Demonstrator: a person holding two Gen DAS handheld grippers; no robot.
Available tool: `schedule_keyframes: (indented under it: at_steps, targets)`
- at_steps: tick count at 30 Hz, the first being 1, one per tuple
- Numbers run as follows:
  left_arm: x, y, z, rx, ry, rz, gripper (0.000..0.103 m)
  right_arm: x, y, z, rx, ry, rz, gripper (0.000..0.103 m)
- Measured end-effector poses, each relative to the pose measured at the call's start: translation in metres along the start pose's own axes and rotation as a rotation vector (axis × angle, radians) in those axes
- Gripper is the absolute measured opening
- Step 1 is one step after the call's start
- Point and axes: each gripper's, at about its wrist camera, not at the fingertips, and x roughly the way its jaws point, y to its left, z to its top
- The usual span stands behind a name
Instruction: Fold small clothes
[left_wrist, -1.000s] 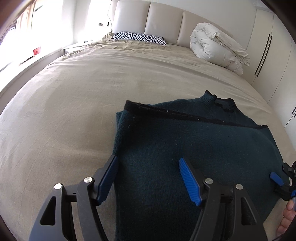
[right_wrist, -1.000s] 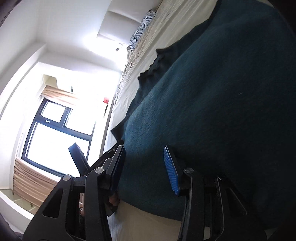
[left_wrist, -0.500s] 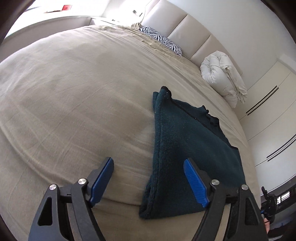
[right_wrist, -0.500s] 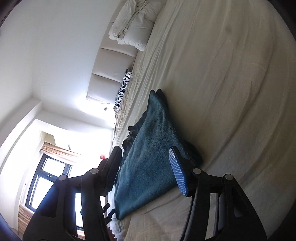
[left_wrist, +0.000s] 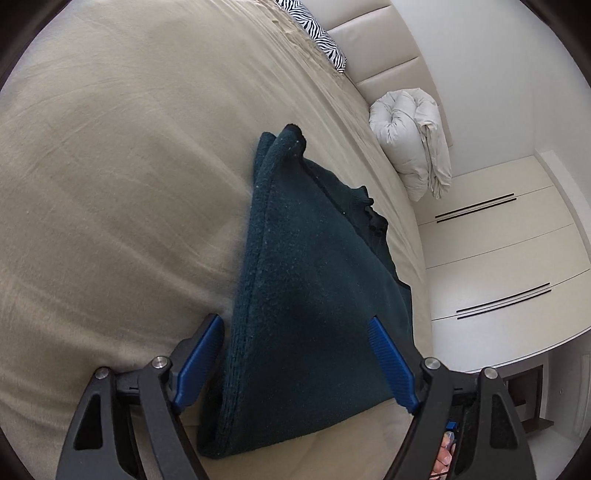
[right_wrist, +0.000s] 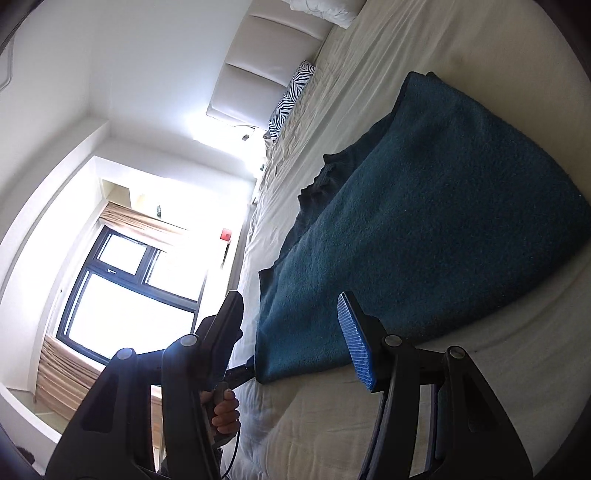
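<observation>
A dark teal knitted sweater (left_wrist: 306, 266) lies folded on the beige bed (left_wrist: 110, 184), its collar toward the headboard. My left gripper (left_wrist: 299, 360) hovers open over the sweater's near end, and its blue pads (left_wrist: 201, 350) straddle the cloth without pressing on it. In the right wrist view the same sweater (right_wrist: 436, 221) stretches away to the right. My right gripper (right_wrist: 291, 332) stands open at its near corner, with no cloth pinched. Behind the right gripper's left finger, a hand (right_wrist: 225, 410) holds the other gripper's handle.
A zebra-striped pillow (left_wrist: 317, 37) and a rolled white duvet (left_wrist: 413, 144) lie by the padded headboard (left_wrist: 376, 48). White wardrobe doors (left_wrist: 498, 240) stand beyond the bed's right side. A window (right_wrist: 125, 291) with a blind is on the far wall.
Both grippers have let the sweater lie and drawn back from it, their jaws wider. The left view has rolled and swung toward the wardrobe. The right view rose off the cloth.
</observation>
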Motion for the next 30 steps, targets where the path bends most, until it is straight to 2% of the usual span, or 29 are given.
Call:
schedule_keyframes:
  at_steps: [4,8,11,13,15,16,21,24,30]
  targets:
    - [0.007,-0.004,0.006,-0.011,0.069,0.005,0.082,0.030,0.019,0.004,-0.036,0.058,-0.002,0.053]
    - [0.011,-0.004,0.009,-0.058,0.088,-0.036,0.078,0.071,0.037,0.012,-0.070,0.121,0.013,0.053]
    - [0.020,0.004,0.008,-0.120,0.112,-0.120,0.057,0.107,0.051,0.013,-0.090,0.185,0.009,0.053]
    - [0.027,0.011,0.007,-0.141,0.120,-0.135,0.036,0.130,0.055,0.011,-0.103,0.220,-0.001,0.053]
    - [0.030,0.016,0.004,-0.154,0.111,-0.141,0.022,0.153,0.058,0.011,-0.101,0.249,-0.003,0.053]
    - [0.031,0.019,0.004,-0.168,0.103,-0.150,0.019,0.162,0.057,0.011,-0.096,0.263,-0.002,0.053]
    - [0.027,0.023,0.002,-0.172,0.079,-0.177,0.016,0.205,0.044,0.007,-0.085,0.331,-0.038,0.053]
    - [0.024,0.019,0.002,-0.166,0.064,-0.174,0.016,0.222,0.026,0.005,-0.073,0.371,-0.110,0.051]
    - [0.018,-0.005,0.005,-0.123,0.037,-0.155,0.016,0.214,0.002,0.007,-0.004,0.338,0.001,0.051]
